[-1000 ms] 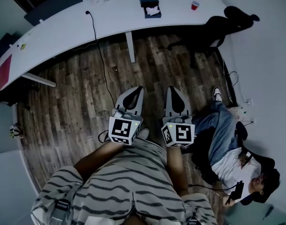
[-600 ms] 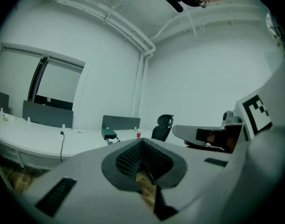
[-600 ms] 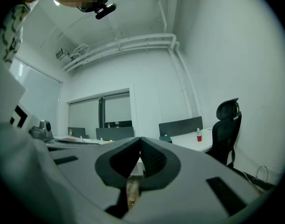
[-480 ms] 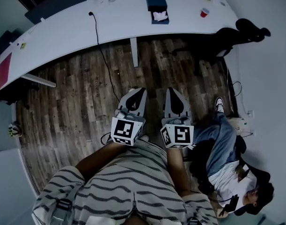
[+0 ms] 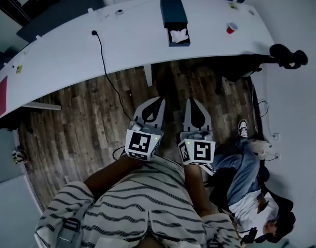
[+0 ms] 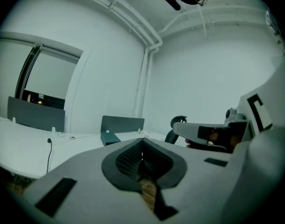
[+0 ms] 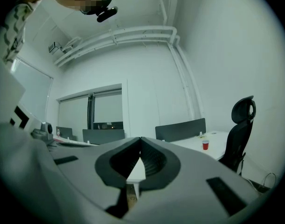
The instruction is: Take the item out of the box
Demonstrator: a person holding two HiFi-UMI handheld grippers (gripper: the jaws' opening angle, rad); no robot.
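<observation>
Head view: left gripper (image 5: pixel 156 101) and right gripper (image 5: pixel 192 101) are held side by side close to the torso over the plank floor (image 5: pixel 80 123), the jaws of each drawn together with nothing held. The dark box (image 5: pixel 174 15) stands on the white desk (image 5: pixel 70 56), well ahead of both jaw tips and roughly in line between them, and a white item (image 5: pixel 179 35) shows at its near end. Change: box and desk sit lower and larger in this view than a second ago, while the grippers keep their station at the torso. This is judged an approach on foot, with the task proper not yet begun and the box out of reach. Also entered: a black cable (image 5: pixel 107 68) ahead-left of the left jaws, a red cup (image 5: pixel 231 28) ahead-right of the right jaws, and a seated person (image 5: pixel 245 190) behind and to the right. Left gripper view: left gripper (image 6: pixel 142 143) has its jaws closed tip to tip, empty. The box (image 6: pixel 109 138) lies far beyond, just left of the tips. Its side and the divider panel (image 6: pixel 122 123) behind it are shown here and not from above, but the white item is not discernible. Right gripper view: right gripper (image 7: pixel 140 141) has its jaws closed, empty. The red cup (image 7: pixel 205 145) and an office chair (image 7: pixel 242 125) lie beyond to the right, and the box is not shown.
</observation>
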